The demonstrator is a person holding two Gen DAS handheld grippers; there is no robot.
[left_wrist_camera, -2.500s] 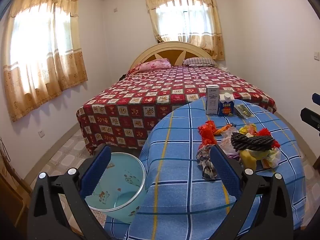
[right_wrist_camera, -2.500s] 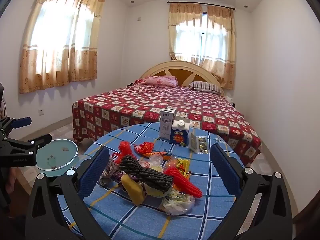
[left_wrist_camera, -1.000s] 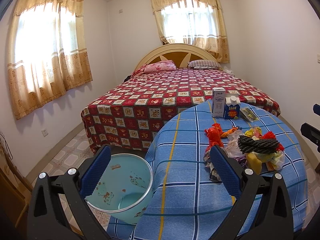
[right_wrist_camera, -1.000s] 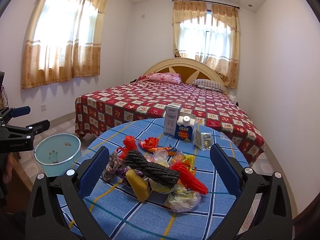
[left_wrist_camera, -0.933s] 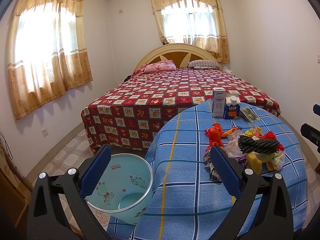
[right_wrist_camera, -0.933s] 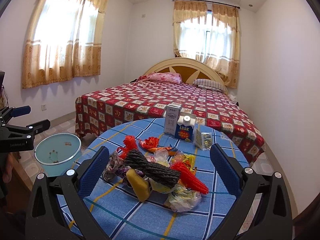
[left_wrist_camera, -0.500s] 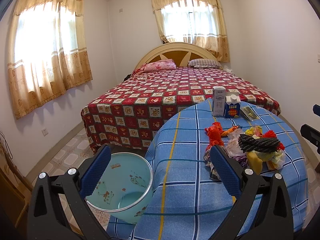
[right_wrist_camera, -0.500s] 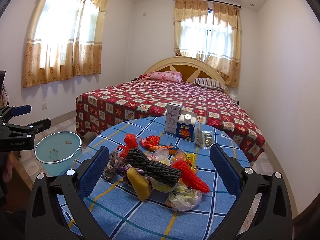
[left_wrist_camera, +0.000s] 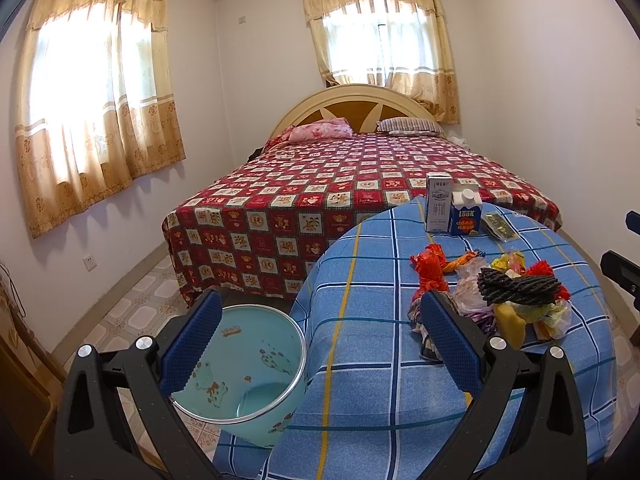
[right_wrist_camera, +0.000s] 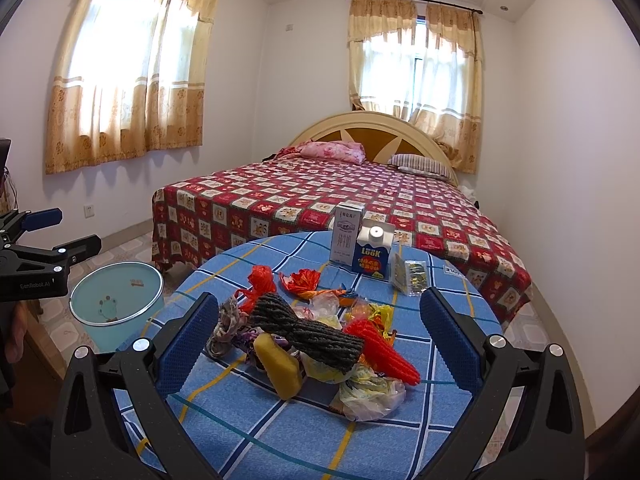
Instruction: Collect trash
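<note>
Both tongs, left (left_wrist_camera: 318, 338) and right (right_wrist_camera: 318, 338), are held wide apart with nothing in them. Trash (right_wrist_camera: 312, 336) is piled on the table (right_wrist_camera: 280, 432); its dark roll (right_wrist_camera: 308, 330) lies slanting from far-left to near-right. "LOOK" is written on a carton (right_wrist_camera: 372, 254). "GenRobot.AI" can be read only in the right view. A bin (left_wrist_camera: 244, 364) is seen on the floor.

Home bedroom, quilted bed (left_wrist_camera: 360, 184), curtained windows (right_wrist_camera: 132, 68), probably tiled floor (left_wrist_camera: 148, 304)

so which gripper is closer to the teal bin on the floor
Left. The left gripper hangs just above the teal bin; the right gripper is over the trash pile on the table.
</note>
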